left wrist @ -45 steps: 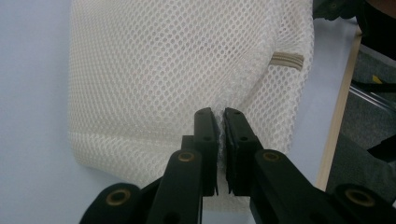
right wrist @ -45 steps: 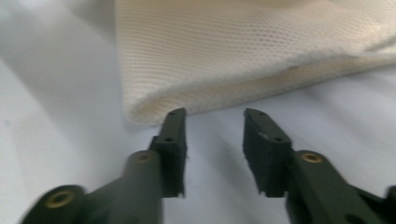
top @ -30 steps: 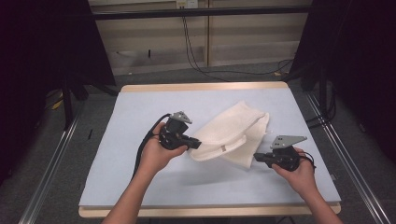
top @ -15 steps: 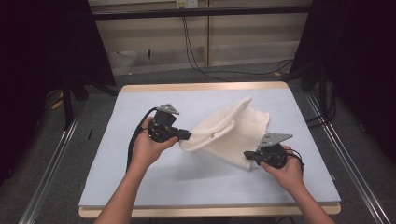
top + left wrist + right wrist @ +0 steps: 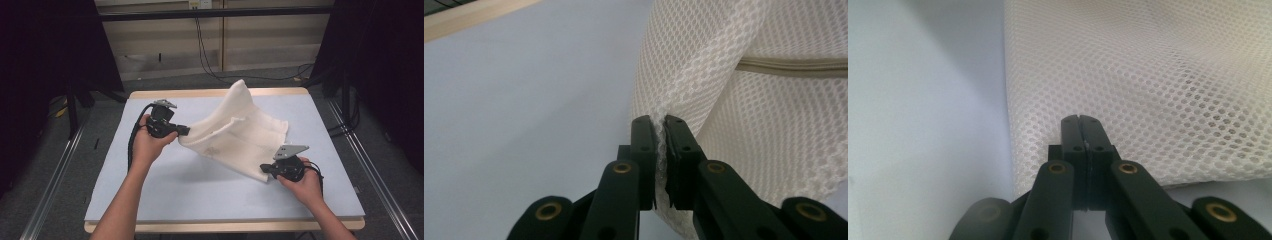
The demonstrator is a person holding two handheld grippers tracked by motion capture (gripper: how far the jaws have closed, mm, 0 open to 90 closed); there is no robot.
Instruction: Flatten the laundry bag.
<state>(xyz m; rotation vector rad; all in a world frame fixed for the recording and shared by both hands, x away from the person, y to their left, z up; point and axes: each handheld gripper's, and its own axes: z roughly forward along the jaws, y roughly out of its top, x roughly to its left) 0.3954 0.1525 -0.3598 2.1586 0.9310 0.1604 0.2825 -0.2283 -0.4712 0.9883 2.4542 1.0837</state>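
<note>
Mesh bag [image 5: 240,142], white, with a zip seam [image 5: 794,66], is held up over the blue mat [image 5: 150,200] on the table [image 5: 210,93]. A second ago it lay mostly flat in a heap between the hands. Now the left side is lifted and pulled out toward the left, and the fabric peaks up near the far edge of the mat, with a shadow under it. The near right corner is low, just above or on the mat; which of the two can't be told.

Left gripper [image 5: 184,131] has gone up and left since the earlier frames. In the left gripper view its jaws are pinched almost fully together on a fold of the bag edge, mesh bunched between the pads [image 5: 644,145].

Right gripper [image 5: 264,170] has drifted slightly toward the middle and stays low. In the right gripper view [image 5: 1082,122] the jaws look fully closed at the bag's corner, with a thin layer of mesh apparently caught between them.

Judgement: the bag is being spread or shaken out between two held points, roughly midway. The far part is still slack and folded, so more pull apart is likely needed before it lies flat. Risk: the mesh is thin and slippery, and the right grip is only on a corner, so it could slip out under tension.
</note>
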